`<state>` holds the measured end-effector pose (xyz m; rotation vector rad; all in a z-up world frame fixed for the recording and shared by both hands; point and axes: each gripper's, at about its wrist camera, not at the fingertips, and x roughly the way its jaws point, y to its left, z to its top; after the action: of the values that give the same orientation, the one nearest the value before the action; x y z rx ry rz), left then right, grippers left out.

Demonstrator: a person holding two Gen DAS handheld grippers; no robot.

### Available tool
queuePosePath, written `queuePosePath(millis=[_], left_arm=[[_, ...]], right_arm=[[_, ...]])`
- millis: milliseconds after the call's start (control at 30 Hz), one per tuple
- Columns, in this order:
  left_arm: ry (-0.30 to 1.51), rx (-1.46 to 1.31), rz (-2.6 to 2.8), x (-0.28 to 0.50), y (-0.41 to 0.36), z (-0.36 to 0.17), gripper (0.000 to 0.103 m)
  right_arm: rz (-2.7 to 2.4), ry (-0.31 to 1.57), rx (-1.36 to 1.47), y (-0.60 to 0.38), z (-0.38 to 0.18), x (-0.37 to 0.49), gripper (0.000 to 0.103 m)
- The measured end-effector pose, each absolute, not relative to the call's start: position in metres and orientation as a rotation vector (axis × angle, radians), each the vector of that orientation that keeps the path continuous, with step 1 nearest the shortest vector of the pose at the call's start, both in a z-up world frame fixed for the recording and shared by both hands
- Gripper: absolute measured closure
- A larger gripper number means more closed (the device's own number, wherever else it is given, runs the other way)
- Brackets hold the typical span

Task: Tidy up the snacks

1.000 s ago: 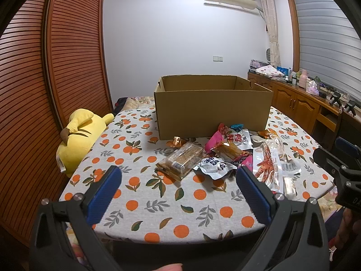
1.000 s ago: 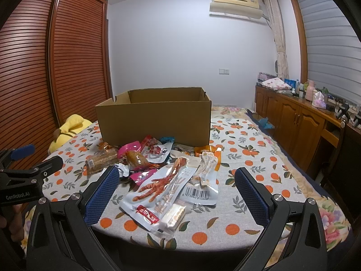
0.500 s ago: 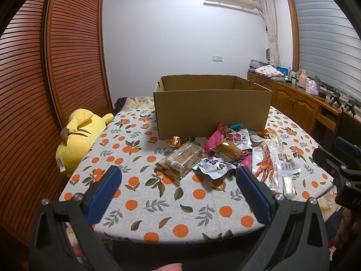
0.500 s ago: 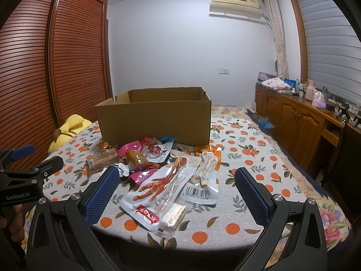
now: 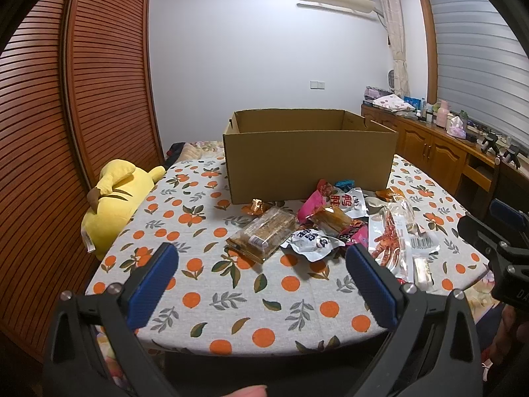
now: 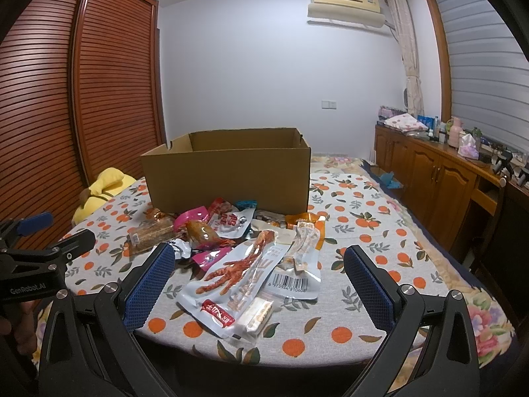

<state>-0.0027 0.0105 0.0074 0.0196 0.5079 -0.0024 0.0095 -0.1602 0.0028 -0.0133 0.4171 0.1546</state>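
Observation:
An open cardboard box [image 5: 309,158] stands on the table, also in the right wrist view [image 6: 228,175]. Several snack packets lie in front of it: a clear pack of brown bars [image 5: 263,231], a silver packet [image 5: 312,241], a pink packet [image 5: 312,200] and a chicken-feet packet [image 6: 238,271]. My left gripper [image 5: 259,281] is open and empty, held above the table's front edge, short of the bars. My right gripper [image 6: 259,279] is open and empty, just before the chicken-feet packet.
A yellow plush toy [image 5: 114,198] lies at the table's left edge. The tablecloth [image 5: 231,297] has an orange print. A wooden sideboard [image 6: 439,178] with clutter runs along the right wall. Slatted wardrobe doors [image 5: 66,132] stand on the left.

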Motion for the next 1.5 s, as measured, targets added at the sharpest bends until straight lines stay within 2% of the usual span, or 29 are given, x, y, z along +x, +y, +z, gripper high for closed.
queuePosePath(millis=[333, 767, 900, 1033, 1100, 1133, 1367, 1500], left_arm=[[0.536, 0.016, -0.024, 0.0, 0.004, 0.002, 0.001], [0.689, 0.087, -0.164, 0.036, -0.027, -0.028, 0.001], [0.719, 0.085, -0.232, 0.046, -0.037, -0.031, 0.001], [0.73, 0.105, -0.254, 0.056, -0.046, -0.031, 0.001], [0.732, 0.11, -0.261, 0.06, -0.05, -0.031, 0.001], [0.735, 0.108, -0.265, 0.063, -0.05, -0.03, 0.001], [0.758, 0.106, -0.298, 0.075, -0.055, -0.032, 0.001], [0.774, 0.105, -0.314, 0.08, -0.059, -0.036, 0.002]], right_arm=[[0.173, 0.444, -0.028, -0.154, -0.006, 0.01, 0.0], [0.259, 0.637, -0.035, -0.176, -0.037, 0.038, 0.001], [0.313, 0.689, -0.03, -0.174, -0.046, 0.045, 0.01], [0.348, 0.736, -0.029, -0.171, -0.054, 0.052, 0.029], [0.351, 0.761, -0.015, -0.17, -0.058, 0.057, 0.044], [0.353, 0.772, -0.005, -0.17, -0.06, 0.059, 0.047], [0.36, 0.848, -0.006, -0.167, -0.073, 0.067, 0.052], [0.343, 0.857, -0.053, -0.169, -0.076, 0.067, 0.061]])
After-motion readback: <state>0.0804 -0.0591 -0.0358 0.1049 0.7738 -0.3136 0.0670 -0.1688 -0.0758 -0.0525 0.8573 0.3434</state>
